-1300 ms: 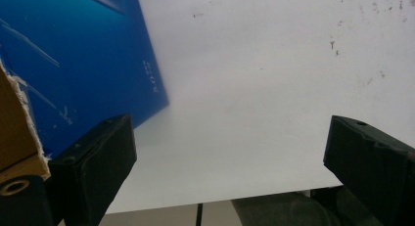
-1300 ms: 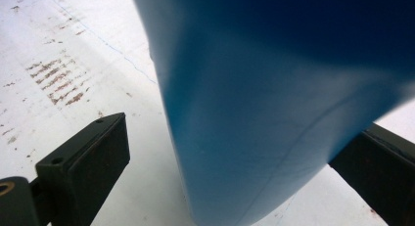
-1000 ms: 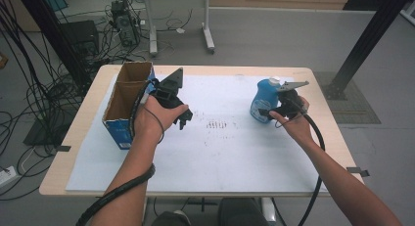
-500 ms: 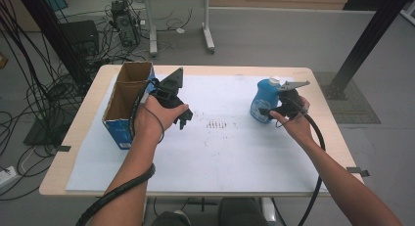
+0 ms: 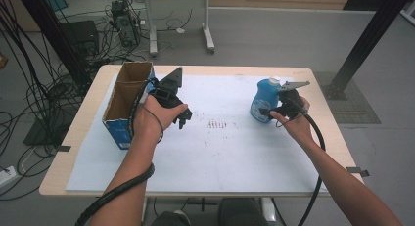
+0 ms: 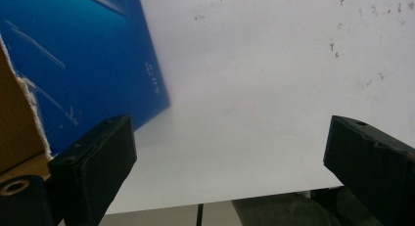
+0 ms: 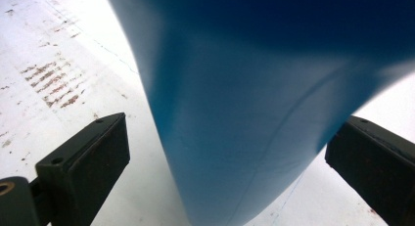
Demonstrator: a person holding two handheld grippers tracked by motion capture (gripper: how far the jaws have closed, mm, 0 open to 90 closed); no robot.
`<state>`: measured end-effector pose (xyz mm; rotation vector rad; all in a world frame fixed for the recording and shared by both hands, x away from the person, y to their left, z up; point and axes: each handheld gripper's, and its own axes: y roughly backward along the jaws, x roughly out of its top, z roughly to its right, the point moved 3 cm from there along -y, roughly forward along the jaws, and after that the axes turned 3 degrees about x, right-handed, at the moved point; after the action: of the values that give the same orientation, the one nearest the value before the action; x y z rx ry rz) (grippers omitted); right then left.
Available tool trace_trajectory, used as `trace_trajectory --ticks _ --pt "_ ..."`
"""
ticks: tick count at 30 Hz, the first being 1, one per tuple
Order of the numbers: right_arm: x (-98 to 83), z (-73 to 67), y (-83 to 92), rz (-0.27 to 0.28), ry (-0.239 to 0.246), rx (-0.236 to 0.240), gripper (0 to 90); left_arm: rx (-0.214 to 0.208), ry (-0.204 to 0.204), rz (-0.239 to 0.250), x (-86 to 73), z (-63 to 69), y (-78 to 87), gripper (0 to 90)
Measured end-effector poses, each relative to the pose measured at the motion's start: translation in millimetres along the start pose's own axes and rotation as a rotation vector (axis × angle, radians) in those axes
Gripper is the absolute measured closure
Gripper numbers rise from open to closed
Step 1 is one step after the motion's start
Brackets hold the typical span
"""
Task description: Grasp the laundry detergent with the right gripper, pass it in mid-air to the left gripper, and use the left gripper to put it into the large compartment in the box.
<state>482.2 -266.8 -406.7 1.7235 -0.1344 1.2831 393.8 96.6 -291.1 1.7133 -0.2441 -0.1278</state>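
Where the right gripper (image 7: pixel 230 152) is seen along its own jaws, these are spread wide with the blue bottle (image 7: pixel 274 99) between them; a gap shows beside the left jaw, while contact at the right jaw cannot be told. The bottle (image 5: pixel 265 100) is seen upright with a white cap, standing on the white sheet (image 5: pixel 235 147) at the right side of the counter (image 5: pixel 323 113), with the right gripper (image 5: pixel 266 111) brought up against its near side. The left gripper (image 6: pixel 230 162) is held with jaws wide apart and nothing between them, over bare sheet just beside the blue wall of the box (image 6: pixel 83 64). The box (image 5: pixel 128 100), open-topped cardboard, is seen standing at the left of the counter, with the left gripper (image 5: pixel 183 117) beside it.
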Motion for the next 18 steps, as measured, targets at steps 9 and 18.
trace_trajectory --ticks 9,18 --pt "0.1 0.1 0.5 0.004 -0.001 -0.005 2.5 -0.001 0.003 0.001 -0.3 0.5 0.2 5.8" --pt "0.3 0.7 0.9 0.009 -0.004 -0.006 2.5 -0.001 0.002 0.003 -0.8 -0.2 1.0 5.8"
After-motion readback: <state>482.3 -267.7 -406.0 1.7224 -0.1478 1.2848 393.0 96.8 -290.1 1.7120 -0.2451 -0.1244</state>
